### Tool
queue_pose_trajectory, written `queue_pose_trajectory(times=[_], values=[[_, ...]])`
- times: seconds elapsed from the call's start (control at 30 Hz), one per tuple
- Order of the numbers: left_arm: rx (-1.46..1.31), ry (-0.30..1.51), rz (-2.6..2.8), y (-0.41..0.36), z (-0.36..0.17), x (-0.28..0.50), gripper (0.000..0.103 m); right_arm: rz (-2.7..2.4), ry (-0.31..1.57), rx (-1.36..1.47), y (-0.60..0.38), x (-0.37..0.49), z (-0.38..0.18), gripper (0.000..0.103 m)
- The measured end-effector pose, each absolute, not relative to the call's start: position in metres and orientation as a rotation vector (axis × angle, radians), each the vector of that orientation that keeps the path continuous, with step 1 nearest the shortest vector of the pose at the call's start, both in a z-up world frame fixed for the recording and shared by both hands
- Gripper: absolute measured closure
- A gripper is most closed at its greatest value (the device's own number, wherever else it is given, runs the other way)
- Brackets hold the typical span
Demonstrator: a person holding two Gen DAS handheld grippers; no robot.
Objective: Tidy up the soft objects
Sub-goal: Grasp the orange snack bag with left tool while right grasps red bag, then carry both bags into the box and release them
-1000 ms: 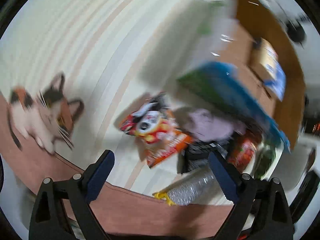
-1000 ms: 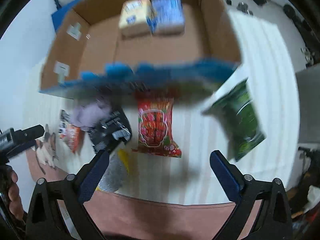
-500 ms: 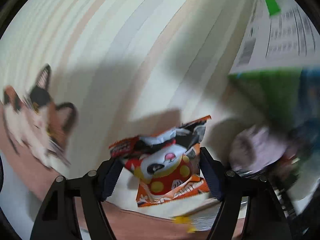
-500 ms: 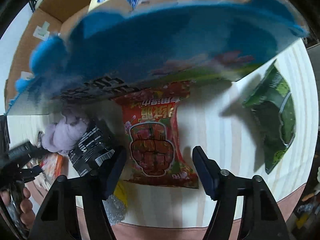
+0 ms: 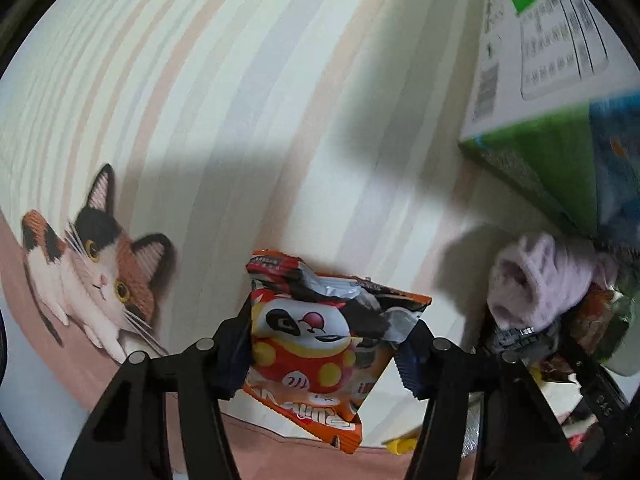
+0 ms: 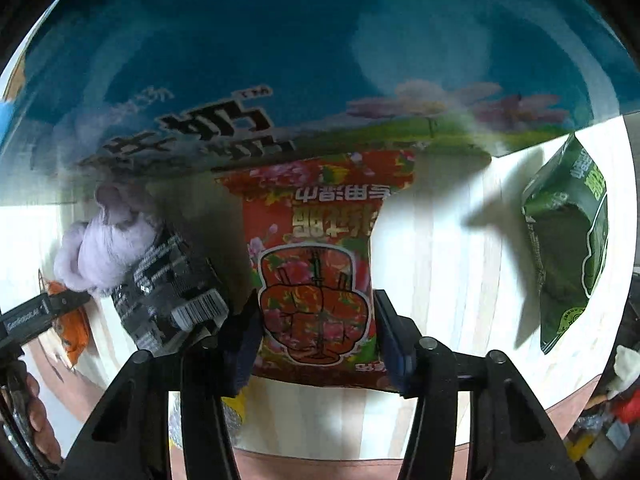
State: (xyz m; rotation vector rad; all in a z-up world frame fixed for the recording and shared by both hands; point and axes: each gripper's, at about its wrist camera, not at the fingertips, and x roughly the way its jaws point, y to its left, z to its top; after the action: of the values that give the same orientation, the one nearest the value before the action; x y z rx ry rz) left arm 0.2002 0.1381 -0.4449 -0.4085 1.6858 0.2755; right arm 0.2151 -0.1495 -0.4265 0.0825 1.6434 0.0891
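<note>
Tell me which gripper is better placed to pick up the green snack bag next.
Right, probably. The green snack bag shows only in the right wrist view, beside the red packet that the right gripper clamps, its jaws having just closed in; it must drop that first.

R gripper (image 6: pixel 316 328) points down over striped mat (image 6: pixel 440 264), jaws just been closing, pads now against both long edges of red snack bag (image 6: pixel 314 264), bag between them; blue carton (image 6: pixel 280 60) fills top of view, touching bag's far end; black packet (image 6: pixel 168 296) just left of bag, lilac soft lump (image 6: pixel 104 248) on its far-left corner; green bag (image 6: pixel 568 252) well apart at right; L gripper (image 6: pixel 36 316) at left edge beside orange pouch (image 6: pixel 74 328), state unclear.
</note>
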Motion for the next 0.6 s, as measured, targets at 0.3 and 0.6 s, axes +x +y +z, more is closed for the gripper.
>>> queue_pose_trajectory(times=[0.3,0.6], values=[[-0.424,1.665,0.261,0.112,-0.429,0.163,0.048,0.122,1.695,0.116,-0.173,0.173,-0.423,0.054],[-0.390,1.507,0.028,0.033,-0.318,0.149,0.048,0.233,1.569,0.164,-0.183,0.149,-0.336,0.054]])
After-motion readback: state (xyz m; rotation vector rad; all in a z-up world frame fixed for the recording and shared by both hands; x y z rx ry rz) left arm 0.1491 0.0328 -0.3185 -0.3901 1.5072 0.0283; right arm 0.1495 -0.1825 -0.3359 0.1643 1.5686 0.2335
